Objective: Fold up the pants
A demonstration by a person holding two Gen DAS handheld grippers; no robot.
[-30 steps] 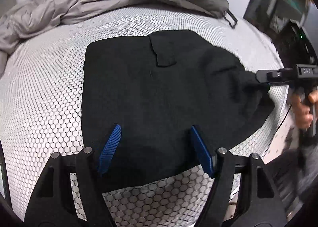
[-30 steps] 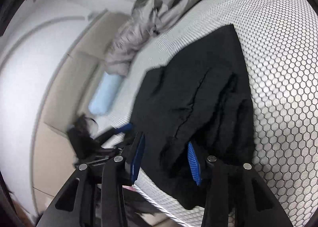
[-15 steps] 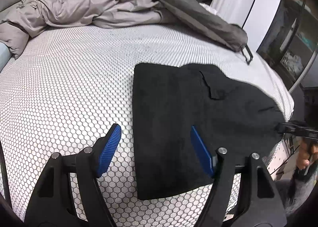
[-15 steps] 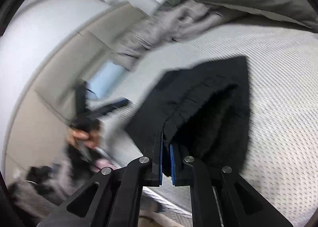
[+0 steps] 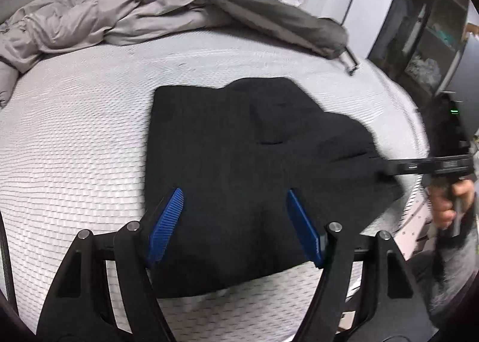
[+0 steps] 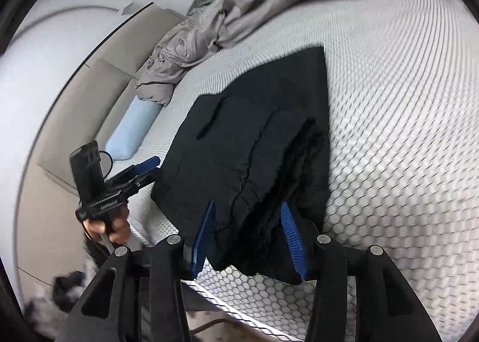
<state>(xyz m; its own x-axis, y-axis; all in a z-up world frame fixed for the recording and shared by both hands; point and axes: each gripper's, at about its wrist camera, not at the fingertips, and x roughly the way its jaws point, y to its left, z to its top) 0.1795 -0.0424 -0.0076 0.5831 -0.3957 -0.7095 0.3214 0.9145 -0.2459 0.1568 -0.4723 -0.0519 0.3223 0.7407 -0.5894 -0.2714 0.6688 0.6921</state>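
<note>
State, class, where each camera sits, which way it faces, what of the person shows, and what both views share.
Left wrist: behind the open left gripper, facing across the black pants toward the right gripper and right hand.
Right wrist: behind the open right gripper, facing the left gripper and left hand.
Shared: pants, mattress, grey duvet.

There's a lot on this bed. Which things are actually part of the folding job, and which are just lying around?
Part of the job:
black pants
left gripper, open
right gripper, open
mattress they lie on

Just lying about:
grey duvet
blue pillow
dark shelves
</note>
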